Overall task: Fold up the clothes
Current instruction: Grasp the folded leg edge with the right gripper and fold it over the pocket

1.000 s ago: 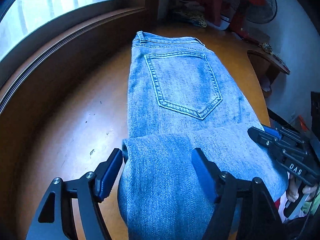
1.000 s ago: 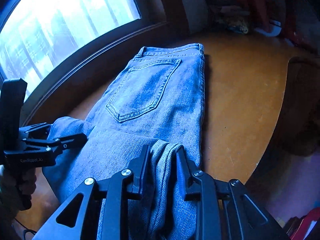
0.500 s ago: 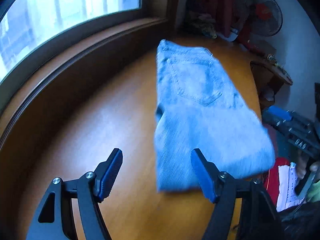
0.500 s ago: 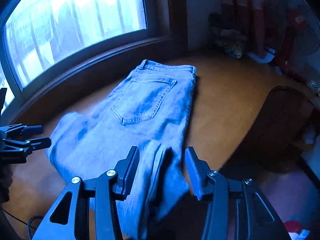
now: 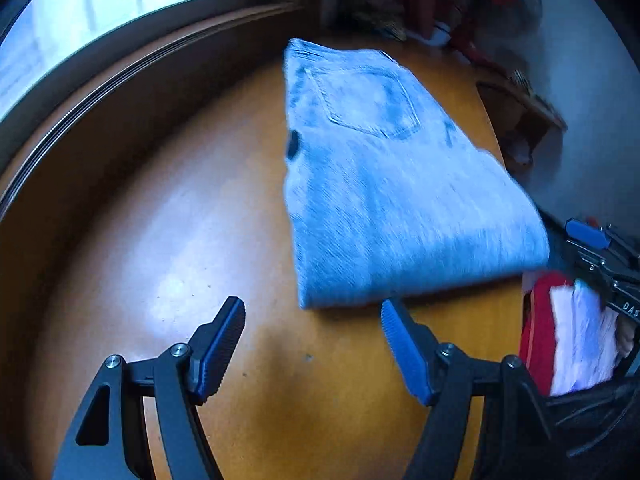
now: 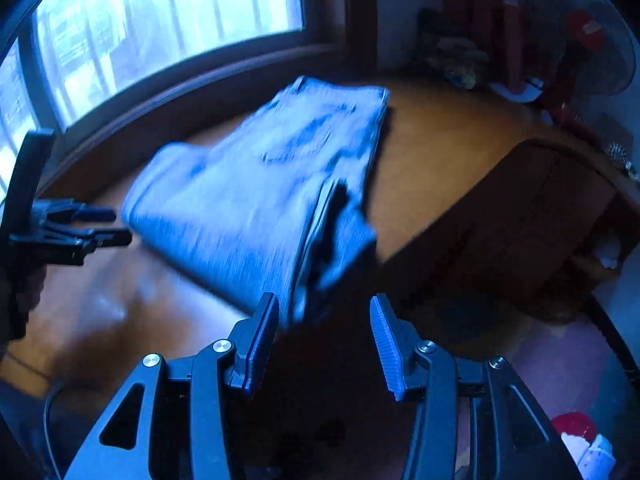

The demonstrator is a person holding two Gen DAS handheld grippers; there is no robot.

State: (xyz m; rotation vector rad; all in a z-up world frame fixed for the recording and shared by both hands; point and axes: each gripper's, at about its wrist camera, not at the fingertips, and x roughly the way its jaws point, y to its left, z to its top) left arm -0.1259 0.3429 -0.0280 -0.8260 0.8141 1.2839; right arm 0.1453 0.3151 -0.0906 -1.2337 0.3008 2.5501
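Note:
Light blue jeans (image 5: pixel 384 184) lie folded on the orange wooden table (image 5: pixel 180 240), back pocket up, waistband at the far end. My left gripper (image 5: pixel 312 320) is open and empty, just short of the fold's near edge. In the right wrist view the jeans (image 6: pixel 256 196) look blurred, with one corner hanging over the table's near edge. My right gripper (image 6: pixel 324 320) is open and empty, just behind that corner. The left gripper (image 6: pixel 96 228) shows at the left edge there; the right gripper (image 5: pixel 600 248) shows at the right edge of the left wrist view.
A curved window (image 6: pixel 168 28) with a dark wooden sill runs along the table's far left. A fan (image 6: pixel 580 32) and red items stand at the back right. A brown side shelf (image 6: pixel 532 216) sits right of the table. Red and white cloth (image 5: pixel 568 332) lies below the right edge.
Both grippers opened, let go of the folded denim and pulled back toward me. The jeans now rest on the table farther from both sets of fingers.

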